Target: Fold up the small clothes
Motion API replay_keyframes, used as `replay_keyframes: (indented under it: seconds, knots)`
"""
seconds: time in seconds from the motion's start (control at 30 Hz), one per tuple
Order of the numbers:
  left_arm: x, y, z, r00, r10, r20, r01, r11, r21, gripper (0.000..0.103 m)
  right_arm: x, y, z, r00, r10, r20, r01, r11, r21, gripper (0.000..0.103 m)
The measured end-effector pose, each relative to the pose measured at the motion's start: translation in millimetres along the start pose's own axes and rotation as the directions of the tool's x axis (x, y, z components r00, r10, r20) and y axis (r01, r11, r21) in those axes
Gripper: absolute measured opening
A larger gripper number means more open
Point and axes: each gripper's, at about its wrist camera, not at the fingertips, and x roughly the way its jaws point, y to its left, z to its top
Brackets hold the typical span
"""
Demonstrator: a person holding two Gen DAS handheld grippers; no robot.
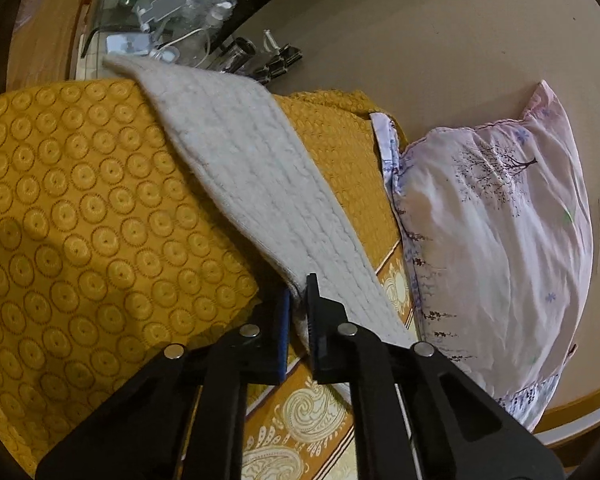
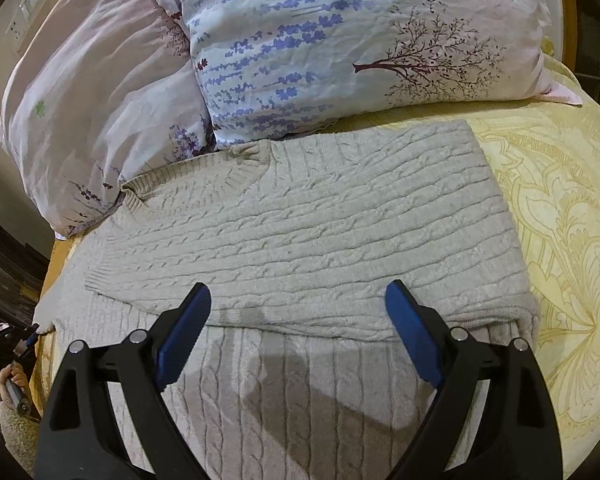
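A cream cable-knit sweater point(image 2: 300, 224) lies on the bed, partly folded, with a folded layer on top and its collar toward the pillows. My right gripper point(image 2: 298, 300) is open and empty, hovering just above the near edge of the folded layer. In the left wrist view my left gripper point(image 1: 298, 292) is shut on an edge of the same sweater point(image 1: 244, 168), which stretches away from the jaws over the bed. The left gripper also shows at the far left of the right wrist view point(image 2: 30, 338), at the sweater's left corner.
Two floral pillows point(image 2: 340, 48) lean at the head of the bed, just behind the sweater. A mustard blanket with a circle pattern point(image 1: 80, 220) lies left of the sweater. A yellow patterned bedsheet point(image 2: 560, 240) covers the bed. A cluttered glass side table point(image 1: 172, 12) stands beyond.
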Motion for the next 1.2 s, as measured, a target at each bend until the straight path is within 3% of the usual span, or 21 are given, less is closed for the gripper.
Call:
replay_keyframes:
  seconds: [0.17,0.3,0.47,0.6,0.77,0.93,1.03,1.13,1.2]
  knots:
    - [-9.0,-35.8,-3.5,0.996,-0.079,0.033,0.076,0.993,0.088,0.006,-9.4,-4.2,1.5,1.000,0.024,0.017,-0.025,1.000,0.019,0.089]
    - [-15.1,-89.3,-21.7,0.978,-0.207,0.000,0.203,0.956,0.212,0.005,-19.1,-8.1,2.0,0.999,0.034,0.035,-0.034,0.999,0.022,0.089]
    - [-9.9,-160.7,-72.3,0.931,-0.343,-0.126,0.365,0.859,0.358,0.005,-29.7,-15.1,0.0,0.998,0.041,0.052,-0.043,0.999,0.031,0.089]
    - [11.6,-210.1,-137.0,0.871,-0.397,-0.289,0.488,0.765,0.420,0.005,-34.6,-18.5,-2.6,0.997,0.044,0.059,-0.046,0.998,0.037,0.089]
    - [49.0,-232.5,-220.2,0.821,-0.343,-0.457,0.547,0.704,0.454,0.005,-37.2,-21.4,-6.9,0.998,0.043,0.051,-0.045,0.998,0.035,0.089]
    - [95.4,-217.9,-293.1,0.793,-0.151,-0.590,0.500,0.716,0.487,0.005,-37.6,-15.0,-8.0,0.999,0.040,0.026,-0.041,0.999,0.006,0.089]
    - [102.9,-208.7,-303.2,0.787,-0.100,-0.609,0.480,0.720,0.501,0.006,-40.1,-1.7,-6.7,0.999,0.043,0.022,-0.042,0.998,-0.042,0.089]
    - [98.9,-203.6,-297.6,0.770,-0.088,-0.632,0.485,0.725,0.489,0.011,-42.2,19.4,-4.4,0.998,0.055,0.021,-0.053,0.993,-0.106,0.089]
    - [88.6,-197.0,-288.5,0.761,-0.096,-0.642,0.495,0.725,0.479,0.034,-42.2,41.2,-2.0,0.997,0.071,0.022,-0.066,0.983,-0.171,0.089]
